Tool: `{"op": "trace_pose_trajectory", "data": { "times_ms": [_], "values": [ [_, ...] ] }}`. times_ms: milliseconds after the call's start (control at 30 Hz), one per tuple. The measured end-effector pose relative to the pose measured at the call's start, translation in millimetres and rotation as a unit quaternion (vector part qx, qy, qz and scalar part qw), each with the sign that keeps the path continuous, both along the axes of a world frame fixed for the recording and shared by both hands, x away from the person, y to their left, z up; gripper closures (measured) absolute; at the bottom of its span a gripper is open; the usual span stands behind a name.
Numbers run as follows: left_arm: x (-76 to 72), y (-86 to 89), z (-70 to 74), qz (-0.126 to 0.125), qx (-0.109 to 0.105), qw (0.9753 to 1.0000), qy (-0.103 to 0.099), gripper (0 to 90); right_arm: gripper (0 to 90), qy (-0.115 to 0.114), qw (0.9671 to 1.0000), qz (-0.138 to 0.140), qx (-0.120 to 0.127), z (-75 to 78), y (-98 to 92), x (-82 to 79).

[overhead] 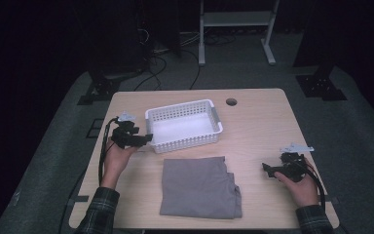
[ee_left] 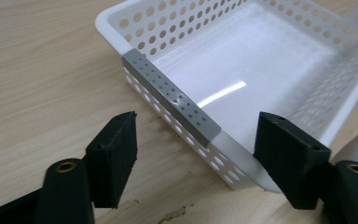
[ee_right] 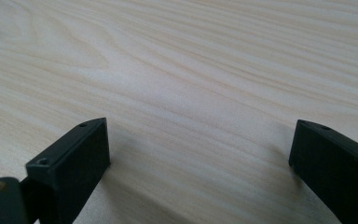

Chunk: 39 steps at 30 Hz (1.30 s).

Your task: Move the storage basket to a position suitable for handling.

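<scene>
Folded grey cloth [overhead: 199, 186] lies at the table's [overhead: 263, 117] near edge, below the white basket [overhead: 184, 126].
High view: left gripper [overhead: 148, 138] by the basket's left end, right gripper [overhead: 265, 166] apart from the cloth. Left gripper view: jaws spread toward the grey-taped rim [ee_left: 171, 95]. Right gripper view: jaws spread over bare wood. Cloth looks soft, light; pinch a corner.

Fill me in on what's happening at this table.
A person sits at a wooden table with tongs in each hand. The left tongs are open at the near corner of an empty white basket, not gripping it. The right tongs are open over bare wood. A folded grey cloth lies untouched between the hands.
</scene>
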<state>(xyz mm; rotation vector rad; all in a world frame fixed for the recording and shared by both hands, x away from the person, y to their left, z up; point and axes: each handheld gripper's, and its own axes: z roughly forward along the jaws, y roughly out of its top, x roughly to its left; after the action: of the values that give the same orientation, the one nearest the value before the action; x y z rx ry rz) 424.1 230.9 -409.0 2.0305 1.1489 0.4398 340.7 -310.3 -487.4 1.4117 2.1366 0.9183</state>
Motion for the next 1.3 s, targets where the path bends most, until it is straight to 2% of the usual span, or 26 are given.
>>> {"op": "trace_pose_trajectory", "data": {
  "times_ms": [100,200,333,433,633,767,900,1100,1300],
  "values": [
    [5.2,-2.7,-1.4,0.003,-0.001,0.9999,0.010,33.5,4.2,0.000,1.0000,0.000,0.000,0.0,0.0,0.0],
    [8.2,-4.8,-3.3,0.004,-0.001,0.9999,0.010,38.6,4.2,0.000,1.0000,0.000,0.000,-0.1,0.0,0.0],
    [10.7,-7.4,-6.9,0.009,-0.016,0.9996,0.020,44.1,4.2,0.000,1.0000,0.000,0.000,0.0,0.0,0.0],
    [13.7,-10.9,-10.2,0.011,-0.013,0.9996,0.023,47.5,4.2,0.000,1.0000,0.000,0.000,0.0,0.0,0.0],
    [19.3,-12.5,-12.4,0.024,-0.011,0.9995,0.019,50.4,4.2,0.000,1.0000,0.000,0.000,0.0,0.0,0.0],
    [25.8,-16.5,-11.4,0.029,0.002,0.9994,0.017,53.2,4.2,0.000,1.0000,0.000,0.000,-0.1,0.0,0.0],
    [32.1,-20.8,-12.3,0.036,-0.003,0.9993,0.009,56.7,4.2,0.000,1.0000,0.000,0.000,-0.1,0.0,0.0],
    [41.5,-30.5,-9.7,0.033,0.006,0.9994,0.008,61.6,4.2,0.000,1.0000,0.000,0.000,-0.1,0.0,0.0],
    [45.5,-39.4,-9.1,0.030,0.004,0.9995,0.002,66.6,4.2,0.000,1.0000,0.000,0.000,-0.1,0.0,0.0]
  ]
}}
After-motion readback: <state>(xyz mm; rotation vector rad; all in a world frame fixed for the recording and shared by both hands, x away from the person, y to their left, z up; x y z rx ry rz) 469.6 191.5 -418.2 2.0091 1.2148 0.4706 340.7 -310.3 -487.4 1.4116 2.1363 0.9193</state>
